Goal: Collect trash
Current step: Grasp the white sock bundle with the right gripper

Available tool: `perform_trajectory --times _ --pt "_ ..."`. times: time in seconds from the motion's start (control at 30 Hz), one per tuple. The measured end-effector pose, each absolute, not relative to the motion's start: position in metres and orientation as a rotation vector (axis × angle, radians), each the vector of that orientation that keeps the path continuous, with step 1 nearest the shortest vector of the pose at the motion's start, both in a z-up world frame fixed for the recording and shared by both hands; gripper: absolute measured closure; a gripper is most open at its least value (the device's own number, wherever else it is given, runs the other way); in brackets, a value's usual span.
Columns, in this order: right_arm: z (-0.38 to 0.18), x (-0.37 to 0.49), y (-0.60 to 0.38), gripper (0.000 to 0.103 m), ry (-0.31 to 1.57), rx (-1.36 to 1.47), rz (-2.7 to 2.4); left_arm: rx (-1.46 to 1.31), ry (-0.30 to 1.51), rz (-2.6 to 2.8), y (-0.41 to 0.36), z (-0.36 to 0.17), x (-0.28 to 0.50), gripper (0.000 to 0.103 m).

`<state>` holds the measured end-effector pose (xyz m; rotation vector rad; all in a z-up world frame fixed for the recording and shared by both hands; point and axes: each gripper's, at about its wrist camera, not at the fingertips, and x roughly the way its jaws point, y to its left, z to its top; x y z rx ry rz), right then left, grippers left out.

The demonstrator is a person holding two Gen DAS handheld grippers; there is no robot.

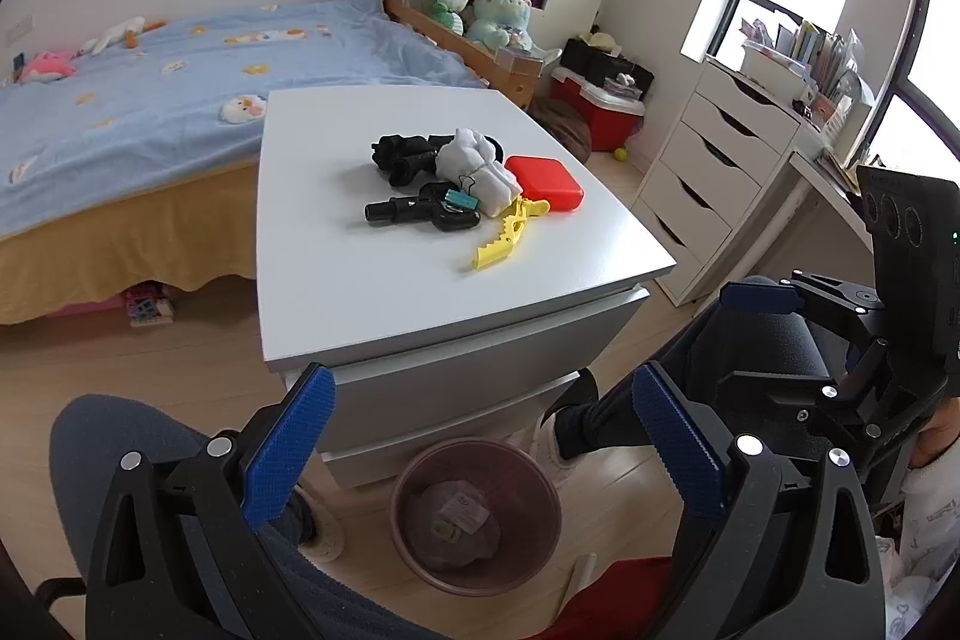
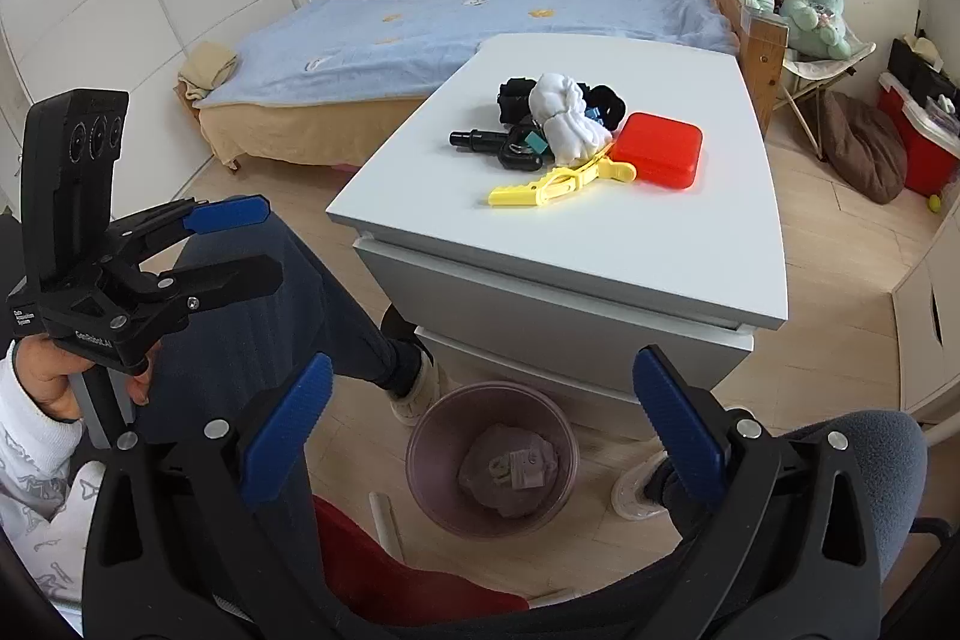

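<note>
From the left wrist camera, the left gripper (image 1: 480,451) hangs over the floor with its blue-padded jaws spread wide and nothing between them; below it stands the round brownish plastic waste bin (image 1: 414,466), with crumpled paper trash (image 1: 459,526) lying at its bottom. Behind the bin is the white drawer cabinet (image 1: 360,292), whose top carries a red flat plastic box (image 1: 546,182), a yellow toothed plastic clip (image 1: 507,235), a bundle of white cloth (image 1: 477,169) and some black plastic parts (image 1: 420,214) heaped close together. The right gripper (image 1: 798,334) shows at the right edge, over a dark trouser leg. From the right wrist camera, the right gripper (image 2: 480,430) also hovers above the same bin (image 2: 420,442), its jaws wide apart and empty, the trash (image 2: 510,466) resting inside the bin directly beneath. To the left, a hand in a white sleeve (image 2: 57,388) holds the left gripper (image 2: 264,244), its jaws parted. A bed with a blue cover (image 2: 480,22) lies beyond the cabinet
</note>
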<state>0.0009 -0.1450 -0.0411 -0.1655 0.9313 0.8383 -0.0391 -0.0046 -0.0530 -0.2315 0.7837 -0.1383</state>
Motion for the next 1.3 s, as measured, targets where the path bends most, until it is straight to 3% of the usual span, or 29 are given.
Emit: perform_trajectory --times 0.47,1.07,1.3 --pt "-0.01 0.063 -0.119 0.004 0.848 -0.184 0.83 -0.195 0.781 -0.088 0.004 -0.044 -0.011 0.007" --pt "-0.021 0.141 -0.052 0.004 0.87 -0.33 0.845 -0.174 0.785 -0.106 0.006 -0.042 0.001 0.007" --pt "-0.035 0.159 -0.027 0.023 0.919 -0.394 0.855 -0.185 0.785 -0.097 0.011 -0.042 0.002 0.007"
